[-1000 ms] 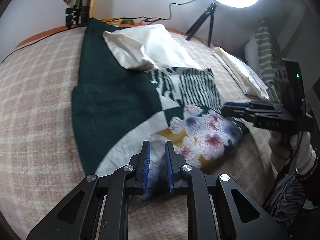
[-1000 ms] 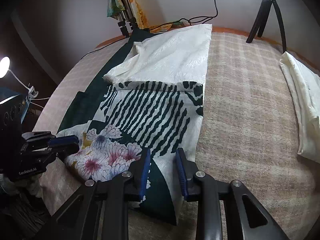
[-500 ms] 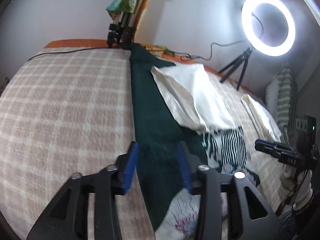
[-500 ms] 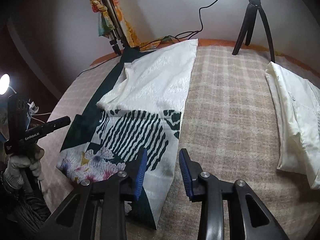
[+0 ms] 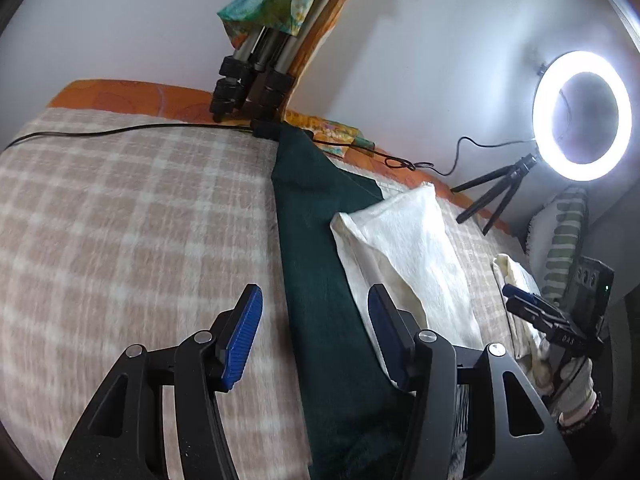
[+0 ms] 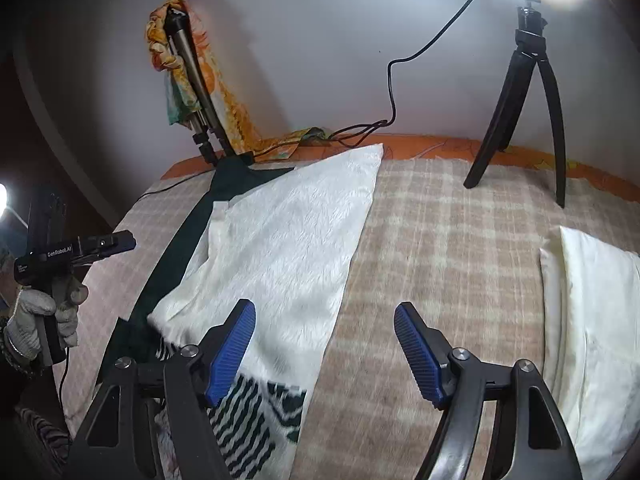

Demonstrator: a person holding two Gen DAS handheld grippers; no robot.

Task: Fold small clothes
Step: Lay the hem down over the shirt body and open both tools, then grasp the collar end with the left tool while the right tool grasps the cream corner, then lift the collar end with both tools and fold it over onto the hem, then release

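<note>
Plainly "GenRobot.AI" marks the left claw (image 6: 120, 242); both claws are opening, empty.

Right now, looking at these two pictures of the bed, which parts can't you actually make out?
- Patterned garment: right wrist view, its near end is hidden behind the right tongs and cut off by the bottom edge.
- Ring light: whole in the left wrist view; in the right wrist view the top edge cuts it off.
- Dark green cloth: left wrist view, its near end runs under the left tongs.
- Folded cream cloth: right edge cut off.
</note>
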